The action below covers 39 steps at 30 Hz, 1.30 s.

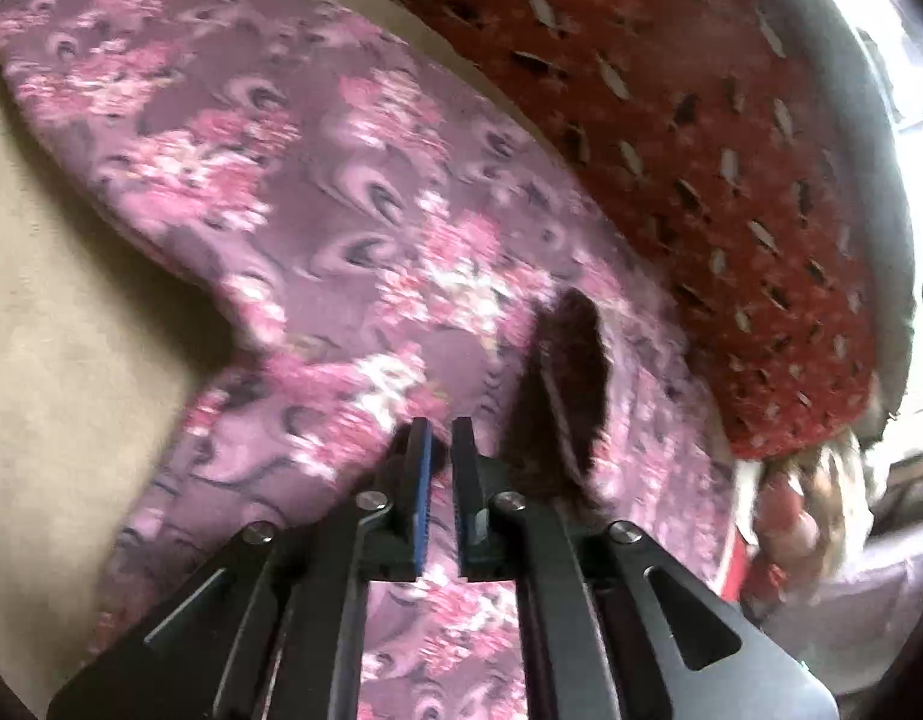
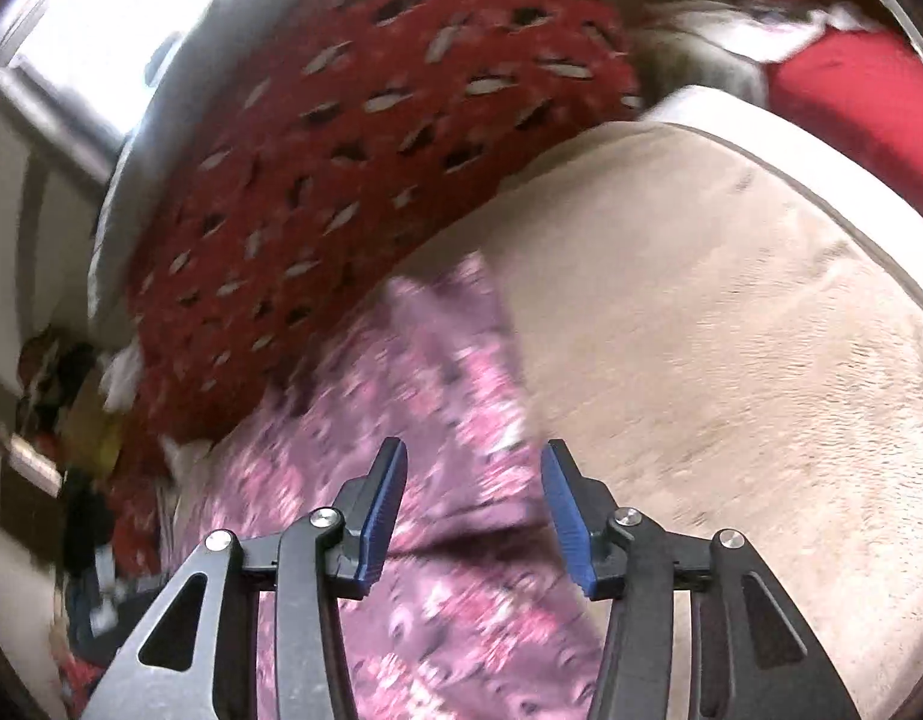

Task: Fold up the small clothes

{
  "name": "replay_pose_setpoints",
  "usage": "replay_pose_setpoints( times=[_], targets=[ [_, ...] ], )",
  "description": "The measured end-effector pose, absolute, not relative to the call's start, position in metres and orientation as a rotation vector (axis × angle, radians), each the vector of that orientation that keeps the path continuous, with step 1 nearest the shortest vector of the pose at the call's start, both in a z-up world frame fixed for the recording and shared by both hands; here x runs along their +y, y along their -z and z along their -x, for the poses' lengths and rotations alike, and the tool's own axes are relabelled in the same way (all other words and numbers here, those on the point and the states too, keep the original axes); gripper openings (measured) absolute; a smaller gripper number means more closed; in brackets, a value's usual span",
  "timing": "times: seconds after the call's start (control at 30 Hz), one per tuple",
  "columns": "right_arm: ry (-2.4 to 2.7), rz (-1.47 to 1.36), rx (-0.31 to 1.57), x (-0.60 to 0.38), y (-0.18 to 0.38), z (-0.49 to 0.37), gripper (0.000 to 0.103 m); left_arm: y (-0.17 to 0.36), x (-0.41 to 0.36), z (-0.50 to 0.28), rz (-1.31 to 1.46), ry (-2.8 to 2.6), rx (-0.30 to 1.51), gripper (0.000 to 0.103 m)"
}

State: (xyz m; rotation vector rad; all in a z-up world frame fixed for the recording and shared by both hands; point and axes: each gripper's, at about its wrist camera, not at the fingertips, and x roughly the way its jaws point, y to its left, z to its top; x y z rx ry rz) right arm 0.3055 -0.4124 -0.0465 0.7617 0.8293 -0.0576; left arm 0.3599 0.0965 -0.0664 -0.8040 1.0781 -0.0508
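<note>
Left claw [image 1: 440,444]: black fingers with blue pads, nearly closed, a narrow gap between them; whether cloth is pinched there cannot be told. Pink floral garment [image 1: 317,222]: purple-pink print, spread on the beige plush bed cover [image 1: 59,360], directly under both claws, one edge lifted in a dark fold beside the left claw. Right claw [image 2: 473,501]: fingers spread wide, grasping nothing, over the garment's edge [image 2: 413,396]. Red patterned cloth [image 2: 341,138]: lies beyond the garment, touching its far side. Red cushion [image 2: 851,102]: far corner, blurred
</note>
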Motion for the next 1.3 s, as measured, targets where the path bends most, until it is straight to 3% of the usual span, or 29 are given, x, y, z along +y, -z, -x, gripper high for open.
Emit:
replay_pose_setpoints(
  times=[0.03, 0.07, 0.1, 0.13, 0.6, 0.67, 0.7, 0.73, 0.97, 1.2, 1.23, 1.27, 1.3],
  targets=[
    [0.071, -0.777, 0.830, -0.417, 0.050, -0.304, 0.049, 0.062, 0.091, -0.358, 0.799, 0.088, 1.077, 0.031],
    [0.076, -0.789, 0.831, -0.418, 0.053, -0.304, 0.049, 0.056, 0.083, -0.361, 0.789, 0.138, 1.066, 0.044],
    [0.079, -0.797, 0.835, -0.418, 0.055, -0.303, 0.049, 0.050, 0.075, -0.362, 0.765, 0.157, 1.047, 0.069],
    [0.080, -0.801, 0.840, -0.417, 0.058, -0.302, 0.049, 0.045, 0.070, -0.361, 0.746, 0.163, 1.035, 0.082],
    [0.060, -0.805, 0.875, -0.406, 0.071, -0.295, 0.050, 0.053, 0.018, -0.367, 0.590, 0.115, 1.060, 0.083],
    [0.056, -0.801, 0.874, -0.407, 0.069, -0.293, 0.050, 0.049, 0.022, -0.371, 0.633, 0.141, 0.997, 0.078],
    [0.059, -0.792, 0.876, -0.407, 0.068, -0.293, 0.050, 0.050, 0.025, -0.373, 0.656, 0.148, 0.974, 0.047],
    [0.063, -0.783, 0.876, -0.408, 0.067, -0.292, 0.050, 0.051, 0.029, -0.376, 0.679, 0.175, 0.965, 0.002],
    [0.097, -0.758, 0.831, -0.421, 0.053, -0.296, 0.051, 0.019, 0.078, -0.368, 0.689, 0.066, 0.828, 0.004],
    [0.058, -0.792, 0.868, -0.407, 0.072, -0.328, 0.051, 0.048, 0.085, -0.373, 0.690, 0.070, 0.972, 0.004],
    [0.022, -0.761, 0.907, -0.396, 0.077, -0.338, 0.046, 0.050, 0.084, -0.373, 0.685, 0.079, 0.987, 0.004],
    [0.006, -0.718, 0.932, -0.388, 0.079, -0.343, 0.018, 0.049, 0.086, -0.370, 0.676, 0.081, 0.991, 0.004],
    [-0.018, -0.653, 0.953, -0.377, 0.077, -0.349, 0.009, 0.048, 0.087, -0.371, 0.665, 0.079, 0.994, 0.005]
  ],
)
